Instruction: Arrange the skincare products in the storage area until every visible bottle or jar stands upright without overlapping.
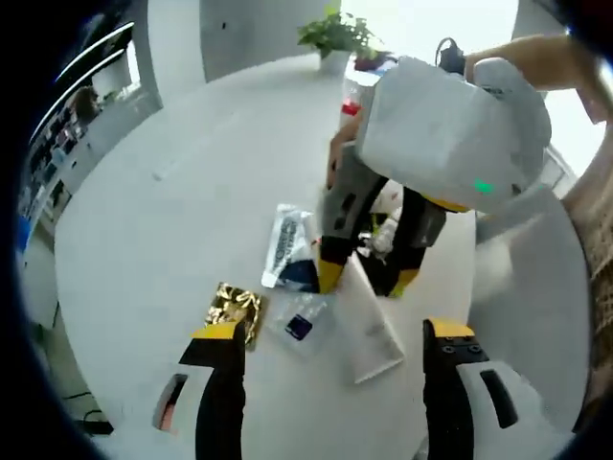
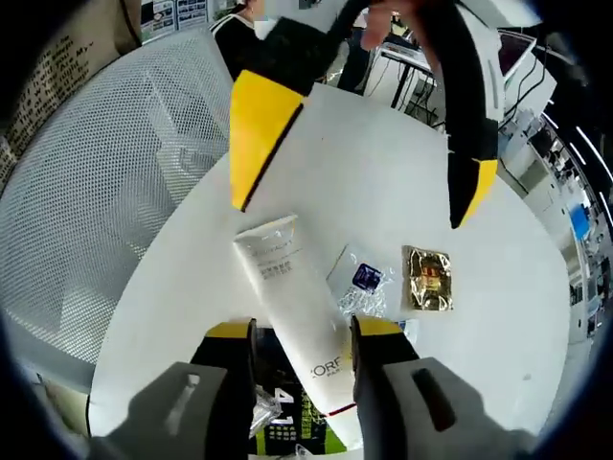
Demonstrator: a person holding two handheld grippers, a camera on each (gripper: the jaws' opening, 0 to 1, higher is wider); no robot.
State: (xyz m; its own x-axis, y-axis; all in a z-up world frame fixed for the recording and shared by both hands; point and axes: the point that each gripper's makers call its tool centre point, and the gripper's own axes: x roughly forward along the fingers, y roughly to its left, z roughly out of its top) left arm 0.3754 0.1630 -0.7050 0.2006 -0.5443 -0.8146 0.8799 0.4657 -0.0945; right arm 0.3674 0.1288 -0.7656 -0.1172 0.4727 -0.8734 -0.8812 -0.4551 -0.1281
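Right gripper view: right hand-held gripper (image 2: pixel 302 340) clamping one white tube (image 2: pixel 297 316), two sachets beside; left hand-held gripper (image 1: pixel 330 350) agape

White squeeze tube (image 2: pixel 292 307) lies flat on round white desk (image 2: pixel 498 316), crimped end away, printed lower end between jaws of right hand-held gripper (image 2: pixel 302 345). Clear sachet with dark blue square (image 2: pixel 362 280) lies just beside tube; gold foil sachet (image 2: pixel 427 279) near it. Dark-and-white printed packet (image 1: pixel 287 247) flat on desk. None upright.
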